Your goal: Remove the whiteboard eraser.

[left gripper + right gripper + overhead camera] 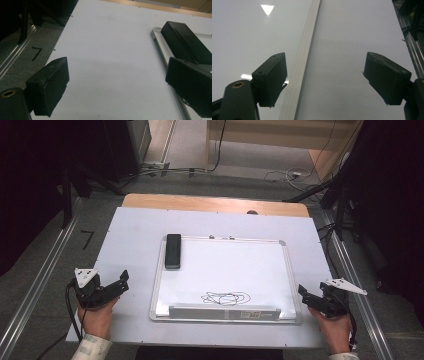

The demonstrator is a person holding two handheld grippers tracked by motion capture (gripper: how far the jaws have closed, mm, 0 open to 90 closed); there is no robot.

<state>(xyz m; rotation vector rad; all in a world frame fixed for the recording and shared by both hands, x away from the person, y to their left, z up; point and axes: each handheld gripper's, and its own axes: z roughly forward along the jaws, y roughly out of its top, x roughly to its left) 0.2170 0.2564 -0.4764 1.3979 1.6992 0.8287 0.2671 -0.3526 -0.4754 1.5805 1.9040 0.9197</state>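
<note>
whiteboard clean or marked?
Marked: the whiteboard carries a black scribble near its bottom edge; the eraser lies flat at its top-left corner.

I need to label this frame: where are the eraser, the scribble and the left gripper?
Eraser (173, 251), high view, middle of its black top.
Scribble (225, 297), high view, centre of the loops.
Left gripper (123, 282), high view, between its fingertips.

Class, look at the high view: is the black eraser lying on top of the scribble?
No: the eraser lies at the whiteboard's far left corner, apart from the scribble near its front edge.
</note>
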